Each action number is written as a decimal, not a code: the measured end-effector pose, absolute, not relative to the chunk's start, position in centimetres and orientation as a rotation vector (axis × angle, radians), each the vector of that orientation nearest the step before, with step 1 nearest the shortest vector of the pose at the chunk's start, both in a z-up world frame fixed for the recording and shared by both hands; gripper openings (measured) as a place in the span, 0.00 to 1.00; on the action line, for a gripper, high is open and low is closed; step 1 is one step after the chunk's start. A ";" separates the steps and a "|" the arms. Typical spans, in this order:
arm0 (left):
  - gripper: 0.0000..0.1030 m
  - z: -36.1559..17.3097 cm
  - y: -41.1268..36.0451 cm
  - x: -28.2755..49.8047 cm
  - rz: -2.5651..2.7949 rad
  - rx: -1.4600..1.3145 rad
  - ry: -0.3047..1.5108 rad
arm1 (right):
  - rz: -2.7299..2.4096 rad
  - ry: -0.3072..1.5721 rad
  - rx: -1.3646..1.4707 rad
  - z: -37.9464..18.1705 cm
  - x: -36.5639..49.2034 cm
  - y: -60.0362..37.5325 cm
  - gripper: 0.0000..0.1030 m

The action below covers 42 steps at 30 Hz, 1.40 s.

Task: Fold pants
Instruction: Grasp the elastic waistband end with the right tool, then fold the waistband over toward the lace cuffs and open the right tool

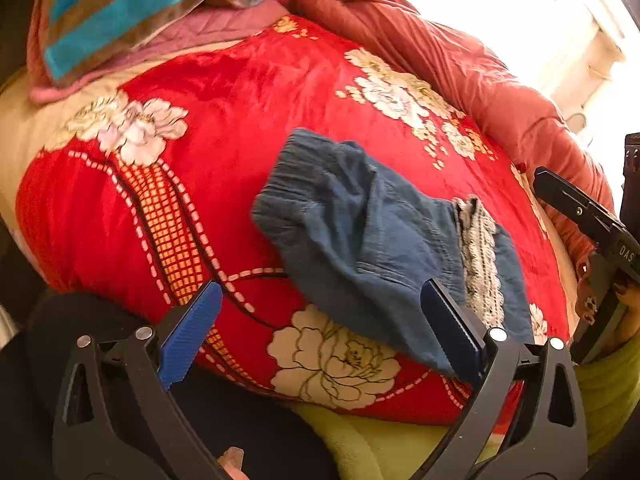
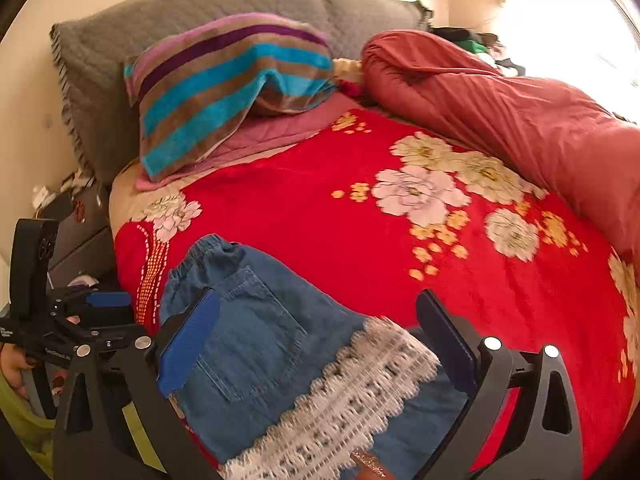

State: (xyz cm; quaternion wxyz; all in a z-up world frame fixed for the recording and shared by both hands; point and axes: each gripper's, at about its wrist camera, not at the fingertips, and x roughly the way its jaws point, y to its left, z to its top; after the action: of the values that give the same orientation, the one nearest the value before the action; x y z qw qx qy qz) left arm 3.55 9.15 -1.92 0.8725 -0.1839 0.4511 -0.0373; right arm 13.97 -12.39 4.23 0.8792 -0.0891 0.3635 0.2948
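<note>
Blue denim pants (image 1: 372, 240) lie folded into a short bundle on a red floral blanket (image 1: 240, 100), elastic waistband (image 1: 296, 172) at the far end. A white lace band (image 1: 480, 256) crosses the near leg end. My left gripper (image 1: 324, 316) is open just short of the pants' near edge, holding nothing. In the right wrist view the pants (image 2: 260, 340) show a back pocket and the lace band (image 2: 360, 392). My right gripper (image 2: 320, 332) hovers open above them, blue pads (image 2: 192, 336) on either side, gripping no cloth.
A striped towel-covered pillow (image 2: 224, 92) leans on a grey padded headboard (image 2: 200, 12). A rolled brick-red quilt (image 2: 500, 112) runs along the bed's right side. A dark nightstand (image 2: 80, 224) stands left of the bed. Lime-green sleeves (image 1: 608, 384) are close to the grippers.
</note>
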 end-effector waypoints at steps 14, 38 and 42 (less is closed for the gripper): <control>0.76 -4.1 10.2 4.8 -0.160 -0.524 0.934 | 0.801 0.897 -0.317 0.8 18.4 -2.9 0.95; 0.67 -6.0 10.4 6.6 -0.223 -0.573 0.938 | 1.103 1.125 -0.266 -5.1 21.7 2.8 0.44; 0.79 -5.7 10.5 6.5 -0.247 -0.610 0.923 | 1.150 1.069 -0.160 -2.6 21.6 0.1 0.37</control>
State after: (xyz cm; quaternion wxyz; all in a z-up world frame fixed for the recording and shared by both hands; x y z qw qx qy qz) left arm 6.48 10.51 -5.72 0.8437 -0.2890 0.4370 -0.1171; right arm 21.57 0.06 -2.64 0.7044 -0.0719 0.4808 0.5173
